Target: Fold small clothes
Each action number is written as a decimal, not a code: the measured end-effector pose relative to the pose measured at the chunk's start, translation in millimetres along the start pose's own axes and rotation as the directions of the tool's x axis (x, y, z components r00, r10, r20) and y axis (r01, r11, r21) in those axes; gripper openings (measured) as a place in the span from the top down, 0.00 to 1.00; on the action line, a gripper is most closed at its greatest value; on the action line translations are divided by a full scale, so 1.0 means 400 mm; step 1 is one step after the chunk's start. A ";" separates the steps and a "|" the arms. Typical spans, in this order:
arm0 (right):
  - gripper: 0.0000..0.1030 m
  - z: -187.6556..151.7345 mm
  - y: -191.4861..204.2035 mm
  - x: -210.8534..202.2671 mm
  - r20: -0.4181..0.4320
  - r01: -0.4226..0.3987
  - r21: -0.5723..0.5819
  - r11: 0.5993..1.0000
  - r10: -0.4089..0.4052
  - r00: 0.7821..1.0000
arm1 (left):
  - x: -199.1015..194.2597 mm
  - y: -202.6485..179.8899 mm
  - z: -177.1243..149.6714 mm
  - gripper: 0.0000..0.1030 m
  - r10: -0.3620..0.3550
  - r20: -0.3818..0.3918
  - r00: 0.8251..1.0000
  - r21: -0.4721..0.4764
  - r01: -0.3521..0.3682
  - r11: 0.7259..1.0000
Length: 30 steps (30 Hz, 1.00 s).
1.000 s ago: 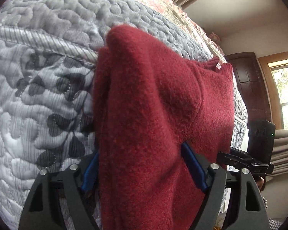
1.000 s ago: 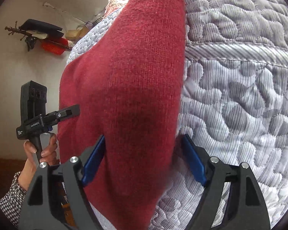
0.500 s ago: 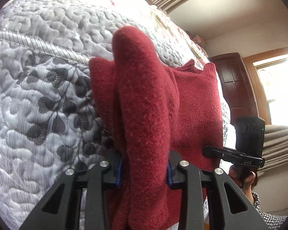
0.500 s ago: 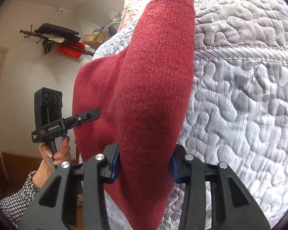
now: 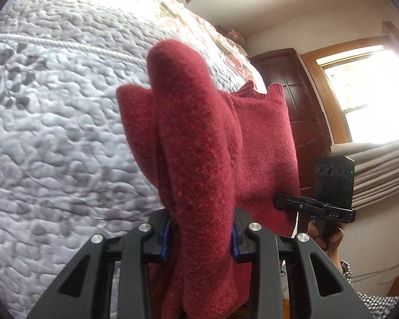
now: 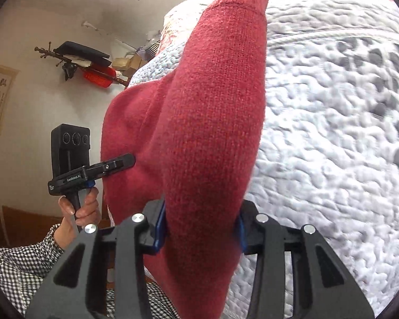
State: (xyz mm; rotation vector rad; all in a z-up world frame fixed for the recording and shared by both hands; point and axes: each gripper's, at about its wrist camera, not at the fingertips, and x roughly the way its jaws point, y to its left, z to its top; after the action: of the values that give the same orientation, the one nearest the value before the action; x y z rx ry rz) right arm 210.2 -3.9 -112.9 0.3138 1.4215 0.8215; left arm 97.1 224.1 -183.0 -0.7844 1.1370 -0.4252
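With the left gripper and right gripper each pinching the red sweater above the quilt, carry both edges level toward the far side before lowering.

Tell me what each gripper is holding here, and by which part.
Both are shut on the red sweater. The left gripper pinches a bunched fold at one side; the right gripper pinches the other side, the cuffed sleeve running ahead of it.
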 end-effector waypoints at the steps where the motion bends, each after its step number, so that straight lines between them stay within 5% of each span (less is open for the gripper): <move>1: 0.62 -0.017 -0.032 -0.029 0.000 0.017 0.007 1.000 -0.017 1.000 | 0.033 -0.020 -0.007 0.68 -0.005 -0.009 1.000 -0.004 0.005 1.000; 9: 0.60 -0.068 -0.277 -0.042 -0.079 0.115 0.089 0.989 -0.108 0.991 | 0.262 -0.073 -0.081 0.70 0.124 -0.038 0.992 0.003 -0.124 0.992; 12: 0.58 -0.078 -0.332 -0.013 -0.076 0.070 0.134 0.988 -0.060 0.995 | 0.293 -0.053 -0.086 0.69 0.159 -0.011 0.987 -0.022 -0.159 0.987; 16: 0.53 -0.080 -0.334 -0.007 -0.074 0.082 0.101 0.992 -0.074 0.995 | 0.303 -0.072 -0.093 0.65 0.223 0.006 0.975 0.011 -0.223 0.975; 21: 0.36 -0.065 -0.262 -0.004 -0.058 0.139 0.064 0.988 -0.135 0.989 | 0.273 -0.104 -0.096 0.44 0.333 0.013 0.943 0.016 -0.334 0.943; 23: 0.29 -0.094 -0.276 -0.035 -0.041 0.119 0.056 0.991 -0.117 0.992 | 0.234 -0.099 -0.135 0.44 0.364 0.020 0.931 0.040 -0.364 0.930; 30: 0.28 -0.264 -0.281 -0.077 -0.037 0.051 0.093 0.994 -0.047 0.998 | 0.163 -0.149 -0.299 0.35 0.396 0.031 0.918 0.118 -0.397 0.910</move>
State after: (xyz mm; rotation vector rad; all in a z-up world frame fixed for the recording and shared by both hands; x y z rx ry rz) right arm 147.3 -131.4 -180.3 0.3364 1.4974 0.7246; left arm 17.0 100.7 -204.7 -0.4301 1.2183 -0.1476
